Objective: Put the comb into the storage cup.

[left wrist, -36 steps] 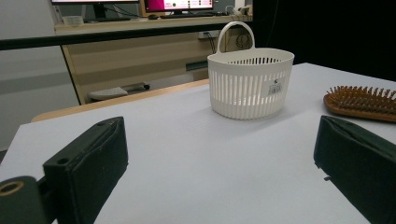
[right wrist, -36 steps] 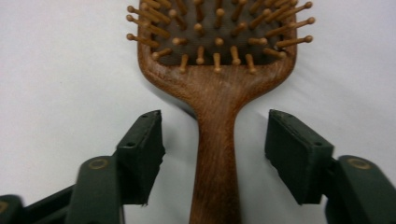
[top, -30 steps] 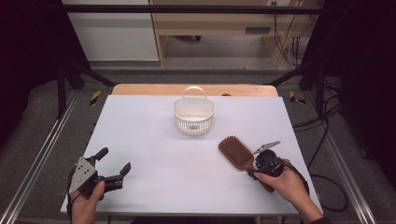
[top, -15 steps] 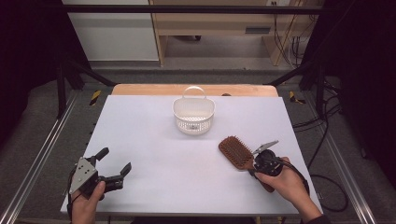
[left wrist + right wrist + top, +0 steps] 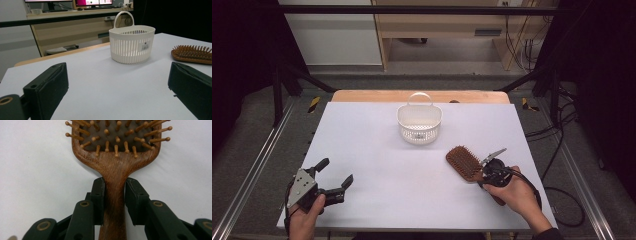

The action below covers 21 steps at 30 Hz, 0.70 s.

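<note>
Overhead, one white table (image 5: 377,150) carries two things: a single white slotted basket (image 5: 419,125) near the far middle and one wooden paddle hairbrush (image 5: 463,163) lying bristles up toward the near right. The brush handle is covered by the right gripper (image 5: 484,176) and the right hand (image 5: 518,196) behind it, so the grip itself is hard to read from here. At the near left corner the left hand (image 5: 304,220), cut off by the bottom edge, holds the left gripper (image 5: 335,176) with its two jaws spread wide and nothing between them.

From the left gripper view, both black jaws stand far apart at the bottom corners, each partly cropped, framing bare table. The basket (image 5: 132,43) stands upright beyond them with its loop handle raised and a small label too fine to read; what lies inside it is hidden by its wall. The hairbrush (image 5: 192,53) is clipped by the right edge.

From the right gripper view, the two jaws are closed against both sides of the hairbrush (image 5: 115,165) neck, just below the head. The top of the bristle pad is cut off, as is the handle end.
</note>
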Each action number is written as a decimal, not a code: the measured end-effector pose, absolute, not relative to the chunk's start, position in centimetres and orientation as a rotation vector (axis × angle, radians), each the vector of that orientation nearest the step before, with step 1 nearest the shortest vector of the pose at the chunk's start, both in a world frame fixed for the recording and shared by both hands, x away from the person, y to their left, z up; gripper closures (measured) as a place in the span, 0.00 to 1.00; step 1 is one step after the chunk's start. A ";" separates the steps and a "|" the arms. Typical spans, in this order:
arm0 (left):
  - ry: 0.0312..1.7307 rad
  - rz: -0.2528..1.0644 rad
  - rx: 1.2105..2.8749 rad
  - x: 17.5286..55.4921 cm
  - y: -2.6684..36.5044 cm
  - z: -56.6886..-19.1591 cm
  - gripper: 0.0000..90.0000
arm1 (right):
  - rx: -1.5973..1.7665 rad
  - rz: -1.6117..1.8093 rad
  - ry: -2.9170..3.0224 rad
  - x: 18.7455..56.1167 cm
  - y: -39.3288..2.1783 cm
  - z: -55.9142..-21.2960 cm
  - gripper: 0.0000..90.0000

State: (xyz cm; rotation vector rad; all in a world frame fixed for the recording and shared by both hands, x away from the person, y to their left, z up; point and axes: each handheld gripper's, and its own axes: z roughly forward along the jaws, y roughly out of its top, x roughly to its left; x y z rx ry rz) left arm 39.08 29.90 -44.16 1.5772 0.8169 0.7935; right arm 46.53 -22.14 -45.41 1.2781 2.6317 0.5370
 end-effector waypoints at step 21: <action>0.826 0.799 1.556 38.8 30.0 -43.7 0.03 | 1.247 0.667 2.574 46.1 -22.8 -44.8 0.81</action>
